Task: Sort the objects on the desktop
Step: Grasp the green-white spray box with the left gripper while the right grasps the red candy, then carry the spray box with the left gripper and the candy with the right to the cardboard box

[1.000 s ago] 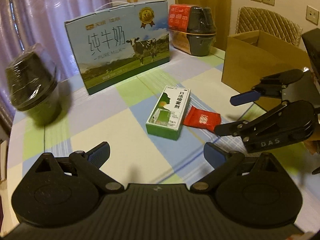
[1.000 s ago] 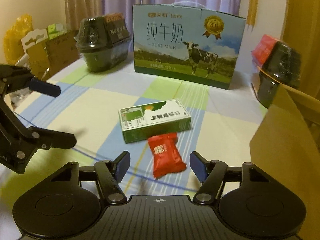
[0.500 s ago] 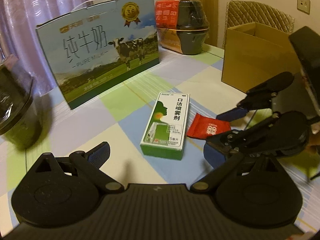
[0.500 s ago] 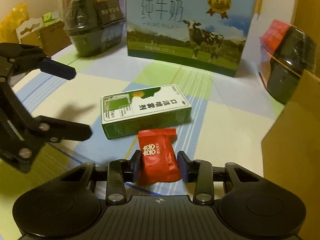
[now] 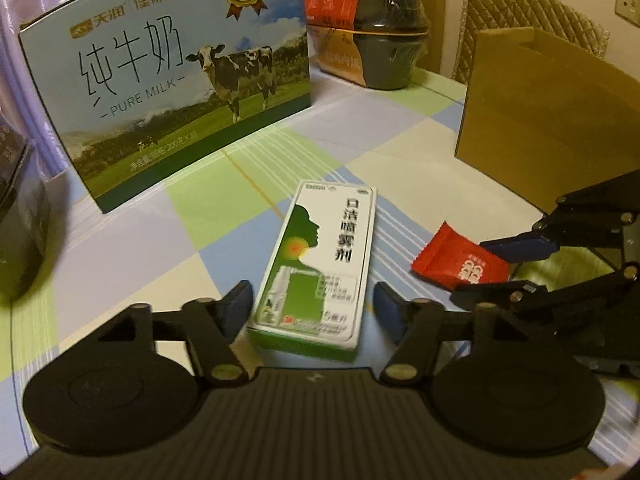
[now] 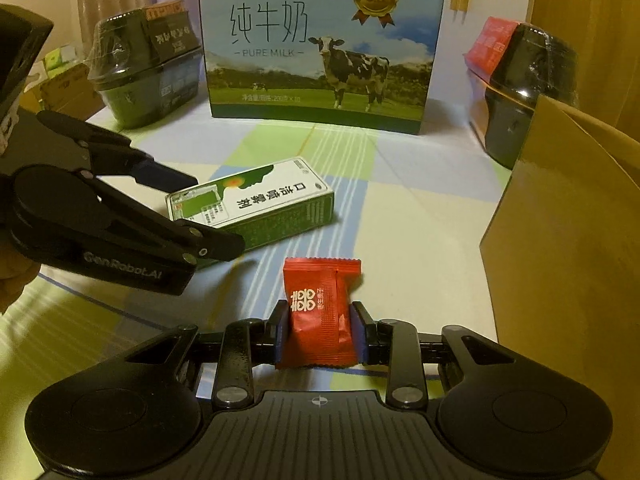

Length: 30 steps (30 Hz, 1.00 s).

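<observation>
The red sachet point(image 6: 318, 316) sits clamped between the pads of the right gripper point(image 6: 319, 330), low over the checked tablecloth point(image 6: 420, 216). Just beside it lies the green-and-white box point(image 5: 320, 264) (flat on the cloth), its near end between the spread fingers of the left gripper point(image 5: 314, 306), not touching either. A cardboard box point(image 6: 568, 248) stands to the right and a milk carton point(image 6: 320, 52) behind.

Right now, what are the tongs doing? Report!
Right tongs shut on red candy packet. Left tongs open, straddling green spray box, not gripping. Cardboard box close on the right; nothing blocking.
</observation>
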Each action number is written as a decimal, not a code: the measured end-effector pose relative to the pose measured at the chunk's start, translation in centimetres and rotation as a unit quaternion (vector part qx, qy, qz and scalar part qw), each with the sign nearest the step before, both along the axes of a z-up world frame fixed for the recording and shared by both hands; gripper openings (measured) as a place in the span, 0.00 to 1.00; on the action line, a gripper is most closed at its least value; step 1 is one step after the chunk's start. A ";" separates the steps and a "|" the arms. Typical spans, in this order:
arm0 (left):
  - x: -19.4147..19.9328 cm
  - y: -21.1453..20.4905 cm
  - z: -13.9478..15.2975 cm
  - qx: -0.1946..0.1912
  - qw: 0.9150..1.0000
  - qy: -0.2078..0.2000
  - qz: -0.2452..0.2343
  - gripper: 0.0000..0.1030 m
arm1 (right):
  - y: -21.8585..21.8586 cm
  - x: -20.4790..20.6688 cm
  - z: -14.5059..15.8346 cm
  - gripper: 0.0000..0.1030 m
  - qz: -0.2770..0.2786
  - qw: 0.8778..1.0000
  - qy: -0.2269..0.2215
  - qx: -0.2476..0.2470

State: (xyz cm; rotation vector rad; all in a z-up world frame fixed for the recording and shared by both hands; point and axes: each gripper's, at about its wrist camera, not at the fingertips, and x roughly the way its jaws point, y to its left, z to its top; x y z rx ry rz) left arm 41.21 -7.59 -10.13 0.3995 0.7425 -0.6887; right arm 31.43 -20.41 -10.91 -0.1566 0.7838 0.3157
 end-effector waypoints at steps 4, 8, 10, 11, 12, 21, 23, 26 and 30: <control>-2.5 0.2 0.2 0.012 0.999 0.010 0.034 0.50 | -0.5 -1.5 0.1 0.27 -0.012 1.000 0.009 0.007; -7.8 1.2 0.5 0.008 0.996 0.037 0.084 0.49 | -1.2 -5.3 0.5 0.27 -0.017 0.999 0.024 0.017; -10.8 1.7 0.7 -0.001 0.993 0.056 0.104 0.49 | -1.5 -7.7 0.8 0.27 -0.015 0.999 0.030 0.022; -12.6 2.0 0.7 -0.005 0.992 0.063 0.113 0.49 | -1.7 -9.1 1.0 0.27 -0.013 0.999 0.032 0.024; -14.2 2.1 0.8 -0.005 0.991 0.065 0.118 0.49 | -1.9 -10.6 1.2 0.27 -0.008 0.999 0.033 0.023; -27.1 1.5 2.3 -0.009 0.987 0.061 0.151 0.49 | -4.1 -22.1 2.2 0.27 0.010 0.999 0.046 0.007; -29.3 1.1 2.6 -0.009 0.986 0.057 0.155 0.49 | -4.5 -23.9 2.4 0.27 0.014 0.999 0.046 0.005; -31.7 0.8 2.5 -0.007 0.987 0.052 0.154 0.50 | -4.8 -25.9 2.2 0.27 0.021 0.999 0.040 0.000; -32.9 1.1 2.2 -0.013 0.984 0.056 0.166 0.59 | -5.6 -27.7 1.9 0.38 0.024 0.999 0.028 0.002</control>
